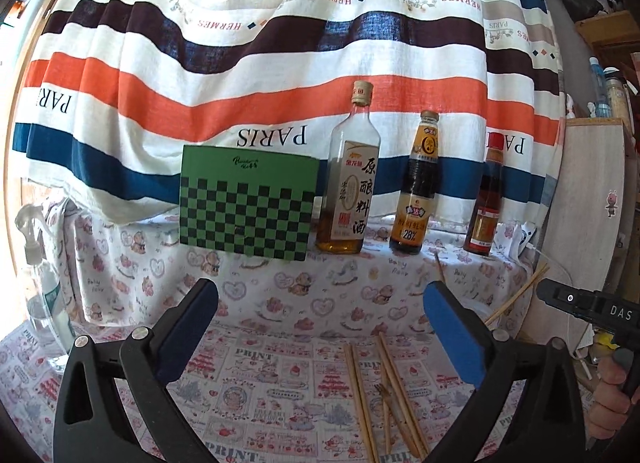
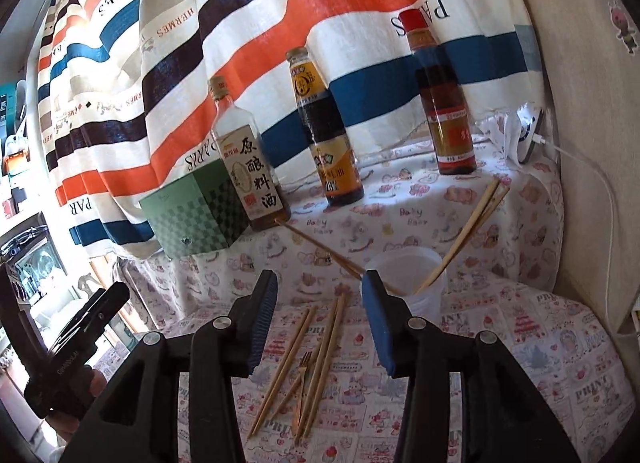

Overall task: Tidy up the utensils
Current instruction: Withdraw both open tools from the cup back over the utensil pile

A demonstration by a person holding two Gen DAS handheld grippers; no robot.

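Left claw (image 1: 320, 323) spread wide and empty, right claw (image 2: 318, 319) partly open and empty, both above loose chopsticks (image 2: 320, 359) and a small fork (image 2: 305, 363) lying on the desk (image 2: 540, 343), more chopsticks standing in the cup (image 2: 424, 263) just beyond.

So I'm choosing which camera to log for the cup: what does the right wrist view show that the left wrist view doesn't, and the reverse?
Only the right wrist view shows the translucent cup plainly, chopsticks standing in it, and a white charger at the back. Only the left wrist view shows the spray bottle at the table's left edge. Both show the three sauce bottles, the green checkered box, and loose chopsticks with a small fork on the cloth. Neither pair of tongs holds anything.
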